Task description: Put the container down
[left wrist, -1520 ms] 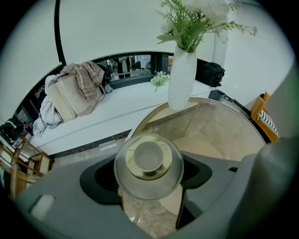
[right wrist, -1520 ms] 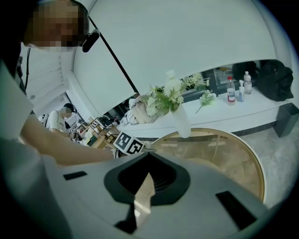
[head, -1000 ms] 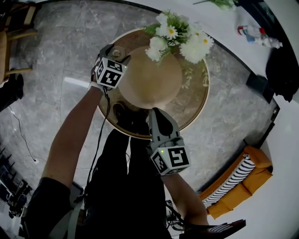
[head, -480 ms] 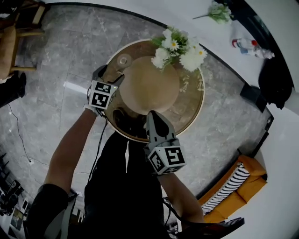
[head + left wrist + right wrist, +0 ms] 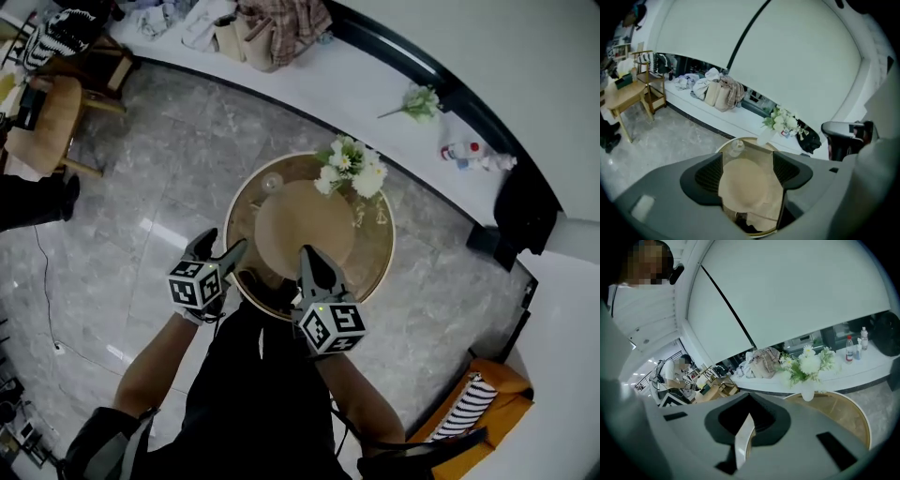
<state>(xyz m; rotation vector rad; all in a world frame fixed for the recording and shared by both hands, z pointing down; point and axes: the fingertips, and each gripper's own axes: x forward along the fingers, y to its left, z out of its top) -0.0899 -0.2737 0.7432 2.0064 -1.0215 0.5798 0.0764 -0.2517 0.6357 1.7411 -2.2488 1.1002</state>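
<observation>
Container (image 5: 271, 182), a small clear glass one as far as it can be made out, stands on the round worktop (image 5: 373, 267) near its far left rim; nothing grips it and both grippers are well apart from it; it looks upright, though it is too small in the head view to be sure.

Left gripper (image 5: 227, 242) hangs off the worktop's near left edge, its fingers (image 5: 708, 176) spread wide with only the worktop and a broad tan dome (image 5: 305, 220) showing through the gap; it holds nothing.

Right gripper (image 5: 307, 258) points over the near rim toward the dome; its fingers are drawn almost together, leaving a narrow slit with a pale sliver in it; I take that sliver for the worktop seen through the slit and not for a thing held, but I cannot be certain.

A vase of white flowers (image 5: 352, 169) stands at the far edge, right of the container and apart from it.

By my reading the set-down is finished: the container rests on the worktop and is released; what may be left is only to draw the grippers clear, and nothing near the glass looks likely to tip it.
</observation>
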